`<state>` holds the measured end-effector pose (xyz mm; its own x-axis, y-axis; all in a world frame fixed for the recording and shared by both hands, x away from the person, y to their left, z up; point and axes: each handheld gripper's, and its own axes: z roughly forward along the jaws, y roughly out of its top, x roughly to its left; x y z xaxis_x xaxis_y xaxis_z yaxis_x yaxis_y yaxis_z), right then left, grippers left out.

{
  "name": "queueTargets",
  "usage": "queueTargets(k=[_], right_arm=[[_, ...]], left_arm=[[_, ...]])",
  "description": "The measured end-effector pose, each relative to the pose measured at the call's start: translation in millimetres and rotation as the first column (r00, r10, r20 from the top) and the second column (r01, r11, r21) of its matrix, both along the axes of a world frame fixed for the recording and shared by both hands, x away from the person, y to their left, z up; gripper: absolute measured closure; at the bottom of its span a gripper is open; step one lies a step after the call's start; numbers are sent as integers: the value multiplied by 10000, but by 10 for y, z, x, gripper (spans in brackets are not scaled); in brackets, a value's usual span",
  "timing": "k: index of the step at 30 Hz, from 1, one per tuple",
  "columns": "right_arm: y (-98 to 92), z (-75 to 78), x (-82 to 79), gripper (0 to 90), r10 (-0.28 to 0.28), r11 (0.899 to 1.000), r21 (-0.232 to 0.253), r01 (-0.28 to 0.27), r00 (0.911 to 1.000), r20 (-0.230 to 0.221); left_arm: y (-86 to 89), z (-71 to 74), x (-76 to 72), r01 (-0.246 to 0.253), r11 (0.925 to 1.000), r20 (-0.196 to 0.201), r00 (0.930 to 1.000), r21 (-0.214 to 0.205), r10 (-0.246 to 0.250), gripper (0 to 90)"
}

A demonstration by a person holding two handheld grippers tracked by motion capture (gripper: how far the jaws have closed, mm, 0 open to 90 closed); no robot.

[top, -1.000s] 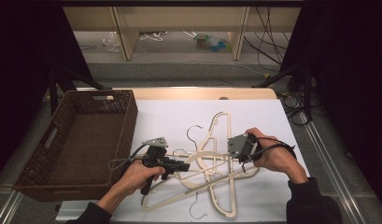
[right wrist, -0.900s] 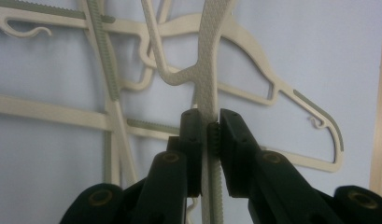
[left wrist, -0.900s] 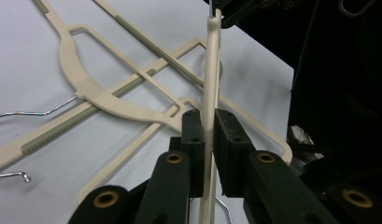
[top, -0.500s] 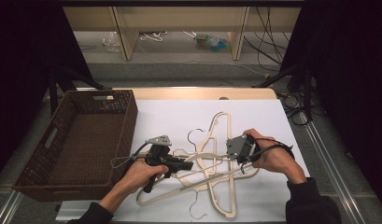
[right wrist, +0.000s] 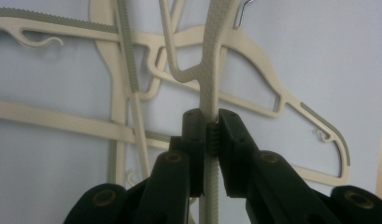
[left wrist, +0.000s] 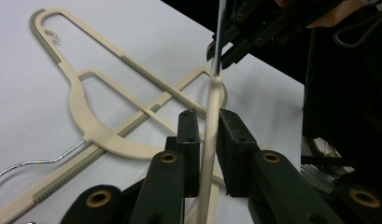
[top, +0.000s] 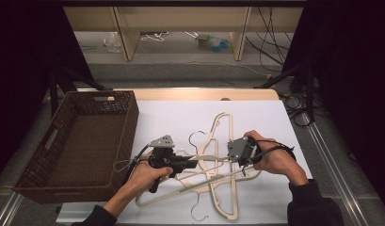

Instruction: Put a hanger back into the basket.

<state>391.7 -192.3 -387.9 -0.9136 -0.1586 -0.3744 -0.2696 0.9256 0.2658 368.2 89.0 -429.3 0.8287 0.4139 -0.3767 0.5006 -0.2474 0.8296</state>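
Lifting the cream hanger level toward the basket works best with both grippers, left gripper and right gripper, clamped on it.

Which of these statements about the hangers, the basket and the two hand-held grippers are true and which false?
1. The wicker basket has a hanger in it. False: its floor is bare.
2. The right hand-held gripper is shut on a cream plastic hanger. True.
3. The hangers on the white table cover lie crossed over one another. True.
4. The left hand-held gripper has nothing between its jaws. False: a thin cream bar of a hanger runs between them.
5. The basket stands at the right of the table. False: in the high view it stands at the left.
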Motion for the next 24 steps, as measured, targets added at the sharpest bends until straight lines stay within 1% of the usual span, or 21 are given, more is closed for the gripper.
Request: queueTargets(k=[1, 3, 5, 7, 9, 10, 12, 13, 15, 16, 17, 18, 19, 20, 21, 22, 23, 24], right_arm=[[3, -1, 0, 817, 18, 10000, 0, -18, 10000, 4], [8, -5, -1, 817, 38, 10000, 6, -38, 10000, -7], [9, -7, 1, 816, 33, 10000, -16, -33, 10000, 5], [5, -9, 0, 815, -34, 10000, -12, 34, 10000, -26], [1, -5, 3, 814, 12, 10000, -22, -12, 10000, 16], [0, -4, 3, 813, 38, 10000, -22, -38, 10000, 20], [-4, 6, -5, 812, -17, 10000, 1, 17, 10000, 31], [-3, 7, -2, 811, 44, 10000, 17, -44, 10000, 31], [-5, 18, -1, 810, 141, 9999, 61, -142, 9998, 120], [-11, 24, -12, 808, 31, 10000, 75, -32, 10000, 55], [-9, 28, -6, 806, 248, 9997, 85, -249, 9997, 80], [-15, 32, -19, 802, 38, 10000, 73, -39, 10000, 83], [-19, 34, -27, 803, -62, 10000, 23, 62, 10000, 23], [-22, 35, -36, 803, -116, 9999, -30, 116, 9999, -48], [-12, 32, -20, 805, 209, 9998, 67, -210, 9997, 114], [-10, 35, -21, 807, 271, 9996, 62, -272, 9996, 121], [-11, 38, -25, 808, 236, 9997, 78, -237, 9997, 87], [-14, 41, -28, 808, 249, 9996, 115, -249, 9997, 33]], left_arm=[[0, 0, -1, 5, 10000, 55, 10000, 78, -6, 789], [-2, 0, -11, 39, 10000, 97, 9999, 62, -40, 793], [-6, 5, -17, 98, 9998, 248, 9996, 148, -101, 807], [-15, 9, -26, 177, 9998, 138, 9997, 4, -177, 822], [-18, 12, -33, 197, 9998, 180, 9996, 15, -198, 831], [-19, 27, -44, 348, 9994, 104, 9993, -12, -348, 836], [-24, 39, -54, 361, 9993, 172, 9992, 17, -361, 842], [-31, 65, -74, 361, 9992, 190, 9992, 197, -365, 844], [-39, 92, -98, 425, 9985, 196, 9989, 341, -432, 846], [-51, 105, -113, 497, 9977, 257, 9984, 458, -509, 850], [-64, 118, -135, 459, 9974, 282, 9985, 550, -475, 854], [-70, 131, -145, 557, 9966, 260, 9980, 606, -574, 856], [-88, 145, -168, 454, 9961, 313, 9984, 762, -479, 856], [-98, 153, -176, 496, 9955, 432, 9976, 813, -532, 856], [-95, 169, -178, 550, 9947, 315, 9978, 864, -579, 855], [-96, 178, -183, 377, 9955, 414, 9983, 872, -414, 855], [-96, 186, -185, 386, 9958, 378, 9984, 833, -419, 855], [-90, 193, -181, 517, 9950, 331, 9980, 850, -546, 855]])
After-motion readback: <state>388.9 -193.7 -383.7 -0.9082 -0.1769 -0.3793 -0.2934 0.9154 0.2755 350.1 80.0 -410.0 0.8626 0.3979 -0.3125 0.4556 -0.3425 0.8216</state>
